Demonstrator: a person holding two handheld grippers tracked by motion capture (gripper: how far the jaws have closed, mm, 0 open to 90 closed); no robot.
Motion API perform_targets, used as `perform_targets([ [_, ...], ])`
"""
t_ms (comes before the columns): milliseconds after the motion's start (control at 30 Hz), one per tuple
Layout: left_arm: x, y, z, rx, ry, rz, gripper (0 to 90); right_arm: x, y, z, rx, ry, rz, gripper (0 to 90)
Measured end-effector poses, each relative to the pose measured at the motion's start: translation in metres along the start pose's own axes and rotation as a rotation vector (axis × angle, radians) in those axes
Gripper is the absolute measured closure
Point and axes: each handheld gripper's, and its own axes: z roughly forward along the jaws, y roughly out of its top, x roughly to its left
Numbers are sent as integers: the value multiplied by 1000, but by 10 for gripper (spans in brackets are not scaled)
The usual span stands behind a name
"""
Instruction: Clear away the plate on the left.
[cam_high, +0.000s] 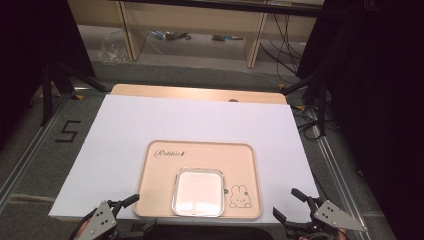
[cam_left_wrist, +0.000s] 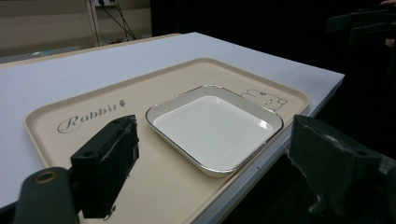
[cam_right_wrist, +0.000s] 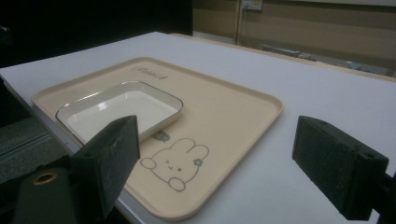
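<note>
On the tray (cam_high: 155, 200), dish (cam_high: 198, 192) between grippers.

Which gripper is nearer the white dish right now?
Left, narrowly. The left gripper hangs open off the near-left corner of the tray, just short of the white dish. The right gripper hangs open past the tray's right edge, with the rabbit drawing between.

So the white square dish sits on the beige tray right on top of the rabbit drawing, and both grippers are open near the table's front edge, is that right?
Not quite. The white dish sits on the beige tray beside the rabbit drawing, not on top of it; the high view shows the rabbit uncovered to the dish's right. The rest holds: the left gripper and right gripper are both open near the table's front edge.
</note>
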Motion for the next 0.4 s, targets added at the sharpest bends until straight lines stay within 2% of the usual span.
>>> perform_targets([
  [33, -1, 0, 0, -7, -1, -15, 157, 0, 0, 0, -1, 1, -1, 157],
  [133, 0, 0, 0, 0, 7, -15, 157, 0, 0, 0, 3, 0, -3, 157],
  [167, 1, 0, 0, 2, 4, 3, 157, 0, 0, 0, -8, -7, -6, 157],
  [267, 1, 0, 0, 0, -3, 10, 157, 1, 0, 0, 2, 0, 10, 157],
  [400, 1, 0, 0, 4, 9, -10, 157, 0, 0, 0, 0, 0, -2, 157],
])
